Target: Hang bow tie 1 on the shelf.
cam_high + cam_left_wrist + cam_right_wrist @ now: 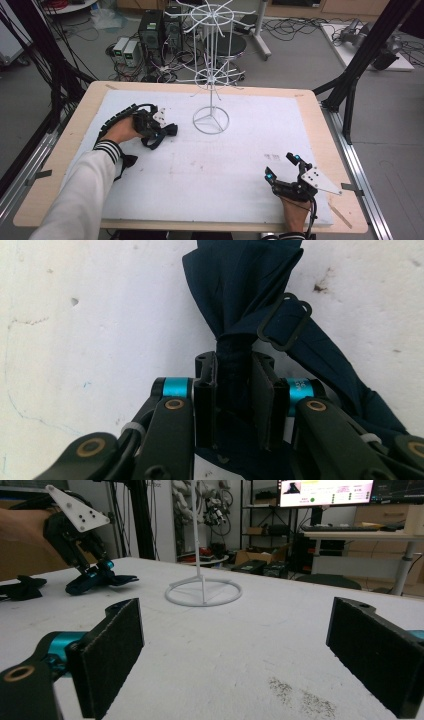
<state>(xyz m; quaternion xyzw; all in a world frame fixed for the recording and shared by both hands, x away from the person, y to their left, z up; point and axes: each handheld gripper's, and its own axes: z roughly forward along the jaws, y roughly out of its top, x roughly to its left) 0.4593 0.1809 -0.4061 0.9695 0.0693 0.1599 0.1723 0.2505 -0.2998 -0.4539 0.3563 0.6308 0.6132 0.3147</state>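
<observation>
A dark navy bow tie [235, 285] with a black strap and slider buckle [284, 322] lies on the white table cover [200, 165]. My left gripper [234, 390] is shut on the tie's narrow middle knot, with cloth fanning out beyond the jaws. From above, the left gripper [159, 134] and the bow tie [171, 130] sit left of the white wire rack [211, 120]. My right gripper [282, 167] rests near the front right of the table, open, with nothing between its pads [112, 655]. The right gripper view shows the left gripper [97, 572] pressing the bow tie [112, 580] to the table.
The rack's round base [203, 592] stands mid-table with a thin pole and wire arms overhead. A dark strap-like piece [22, 587] lies near the left hand. Faint grey smudges [300, 695] mark the cover. Black frame posts [350, 80] flank the table.
</observation>
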